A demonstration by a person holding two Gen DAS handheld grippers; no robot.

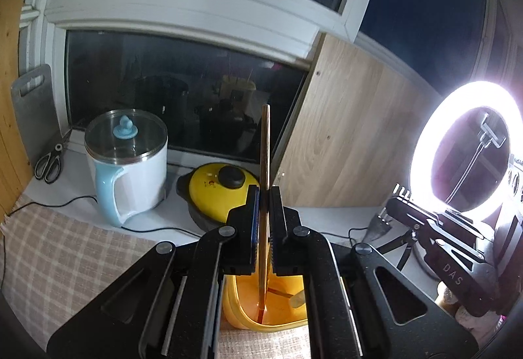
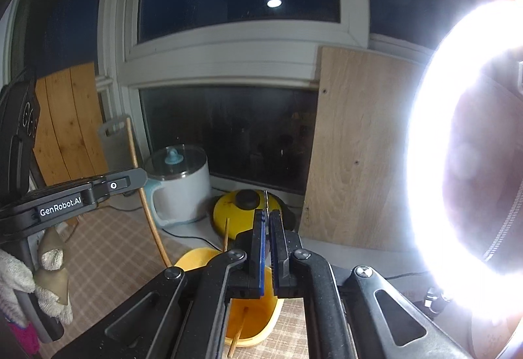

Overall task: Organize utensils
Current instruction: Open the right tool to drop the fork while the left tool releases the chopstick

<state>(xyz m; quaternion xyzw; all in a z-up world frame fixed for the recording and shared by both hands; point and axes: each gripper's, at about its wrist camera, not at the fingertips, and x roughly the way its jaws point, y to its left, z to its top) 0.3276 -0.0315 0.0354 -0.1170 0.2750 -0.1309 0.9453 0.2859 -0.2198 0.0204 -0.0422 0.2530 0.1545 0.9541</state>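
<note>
My left gripper (image 1: 264,212) pinches 1 upright chopstick (image 1: 265,163) over the yellow holder (image 1: 261,313); my right gripper (image 2: 267,228), closed, grips a thin utensil (image 2: 266,200). A tilt could miss the holder.

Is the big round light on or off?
On. The ring light glows bright white and its glare washes out the right wrist view.

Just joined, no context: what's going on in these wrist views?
A person is sorting utensils with two handheld grippers. The left gripper is shut on a wooden chopstick, held upright, its lower end in the yellow container. The right gripper is shut on something thin and metallic; what it is can't be told.
</note>
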